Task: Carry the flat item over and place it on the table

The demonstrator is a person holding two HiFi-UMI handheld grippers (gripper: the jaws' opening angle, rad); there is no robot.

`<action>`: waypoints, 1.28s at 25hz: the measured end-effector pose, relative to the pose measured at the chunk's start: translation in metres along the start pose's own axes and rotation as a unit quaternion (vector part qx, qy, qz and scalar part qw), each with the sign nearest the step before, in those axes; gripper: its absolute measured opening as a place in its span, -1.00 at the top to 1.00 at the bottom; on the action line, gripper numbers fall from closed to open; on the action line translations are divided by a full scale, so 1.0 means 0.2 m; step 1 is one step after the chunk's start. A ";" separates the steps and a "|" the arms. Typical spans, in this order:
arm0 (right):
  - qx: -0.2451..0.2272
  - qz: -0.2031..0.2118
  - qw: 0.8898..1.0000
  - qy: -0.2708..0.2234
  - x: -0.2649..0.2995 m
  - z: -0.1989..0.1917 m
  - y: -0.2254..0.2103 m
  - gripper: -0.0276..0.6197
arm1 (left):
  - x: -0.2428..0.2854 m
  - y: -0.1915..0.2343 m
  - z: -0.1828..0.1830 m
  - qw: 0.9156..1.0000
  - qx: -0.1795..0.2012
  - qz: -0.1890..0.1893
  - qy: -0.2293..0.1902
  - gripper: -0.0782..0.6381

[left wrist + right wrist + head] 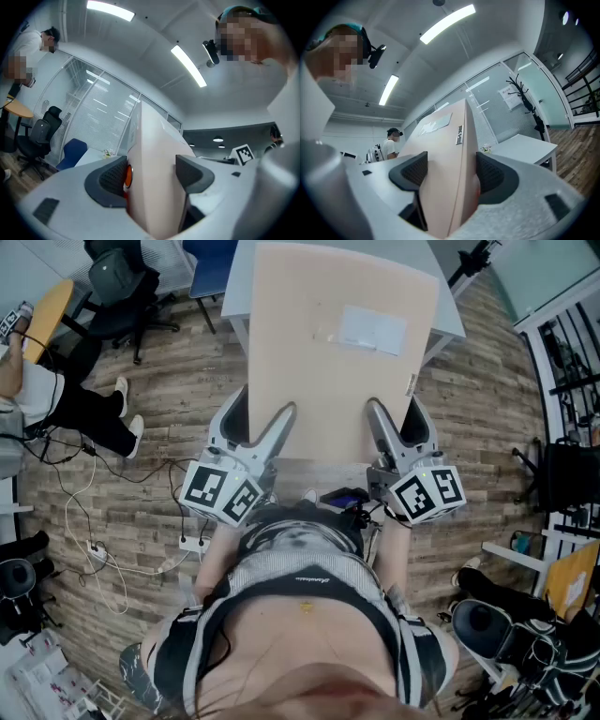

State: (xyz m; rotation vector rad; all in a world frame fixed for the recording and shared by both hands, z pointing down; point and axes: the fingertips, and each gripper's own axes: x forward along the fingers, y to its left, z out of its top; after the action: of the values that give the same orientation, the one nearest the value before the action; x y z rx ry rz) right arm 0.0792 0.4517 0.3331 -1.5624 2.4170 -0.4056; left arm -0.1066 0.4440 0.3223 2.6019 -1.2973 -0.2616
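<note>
Left gripper (258,426): jaws clamped on the near edge of the flat item (347,381), left of its middle, a pad against each face.
Right gripper (397,426): pinching the same near edge further right, pads pressed on both sides.
Flat item: pale tan panel, broad face up, a clear label pouch (371,330) on top.
Table (450,310): white, beneath the item's far part; whether the two touch is unclear, possibly not.
Floor (178,390): wood planks.
</note>
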 end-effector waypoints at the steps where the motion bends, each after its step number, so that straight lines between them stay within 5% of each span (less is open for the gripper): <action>1: 0.000 0.001 1.000 -0.001 -0.02 0.01 -0.02 -0.08 | 0.01 -0.03 0.00 1.000 0.001 0.000 -0.001 -0.11; 14: -0.001 -0.002 1.000 0.000 -0.11 0.03 -0.15 -0.12 | 0.09 -0.16 -0.08 1.000 -0.003 -0.003 0.000 -0.11; 23: -0.004 -0.007 1.000 -0.002 -0.02 0.04 -0.17 -0.12 | 0.16 -0.08 -0.07 1.000 -0.008 -0.013 -0.009 -0.11; 32: -0.005 -0.025 1.000 -0.014 0.27 0.11 -0.34 -0.12 | 0.50 0.10 -0.02 0.999 -0.008 -0.035 -0.011 -0.11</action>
State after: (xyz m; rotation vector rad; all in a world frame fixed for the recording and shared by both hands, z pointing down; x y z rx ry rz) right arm 0.1233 0.3725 0.3337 -1.6231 2.3677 -0.3805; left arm -0.0609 0.3537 0.3263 2.6424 -1.2069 -0.3124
